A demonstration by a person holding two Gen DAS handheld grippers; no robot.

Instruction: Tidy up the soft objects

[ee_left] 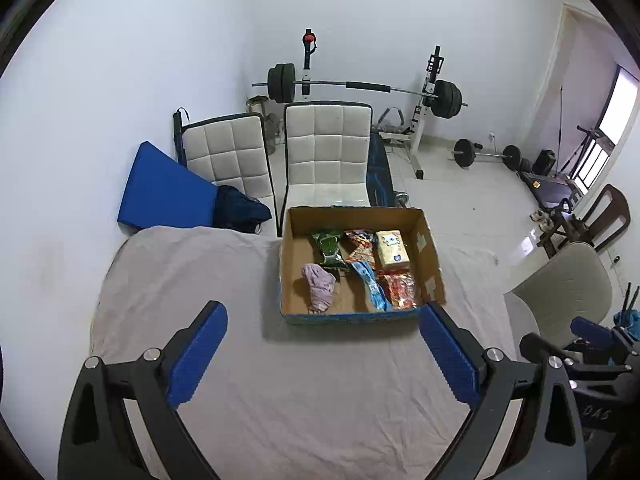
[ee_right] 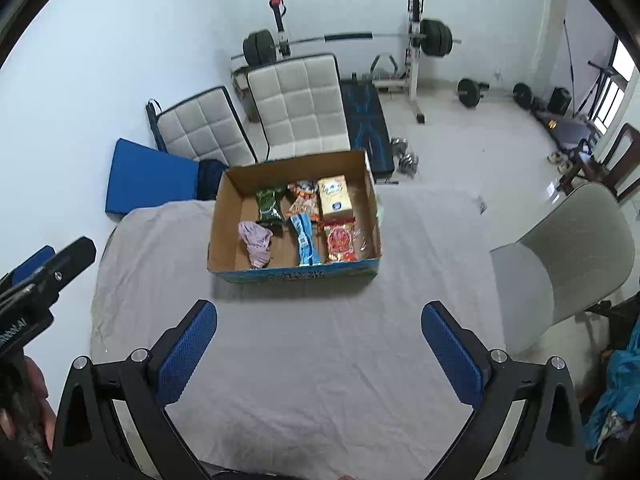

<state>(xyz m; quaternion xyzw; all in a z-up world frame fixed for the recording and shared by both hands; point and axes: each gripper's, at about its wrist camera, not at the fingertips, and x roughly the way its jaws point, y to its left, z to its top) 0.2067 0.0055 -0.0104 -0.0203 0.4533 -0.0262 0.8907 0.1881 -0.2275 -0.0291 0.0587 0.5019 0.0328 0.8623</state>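
Note:
An open cardboard box [ee_left: 434, 258] [ee_right: 230, 220] sits on a table covered with a grey cloth [ee_left: 200, 280] [ee_right: 320, 340]. Inside lie a pink cloth [ee_left: 319, 285] [ee_right: 256, 242], a green snack bag [ee_left: 329, 248] [ee_right: 269, 204], an orange snack bag [ee_left: 360, 247] [ee_right: 305, 197], a blue packet [ee_left: 373, 286] [ee_right: 306, 240], a red packet [ee_left: 398, 288] [ee_right: 340, 243] and a yellow tissue pack [ee_left: 393, 249] [ee_right: 335, 196]. My left gripper [ee_left: 323, 354] is open and empty, short of the box. My right gripper [ee_right: 319, 350] is open and empty, further back from the box.
Two white padded chairs [ee_left: 326, 152] [ee_right: 298, 104] and a blue mat [ee_left: 164, 188] [ee_right: 148, 178] stand behind the table. A beige chair [ee_left: 568, 292] [ee_right: 568, 256] stands at the right. A barbell rack [ee_left: 428, 92] and weights are at the back.

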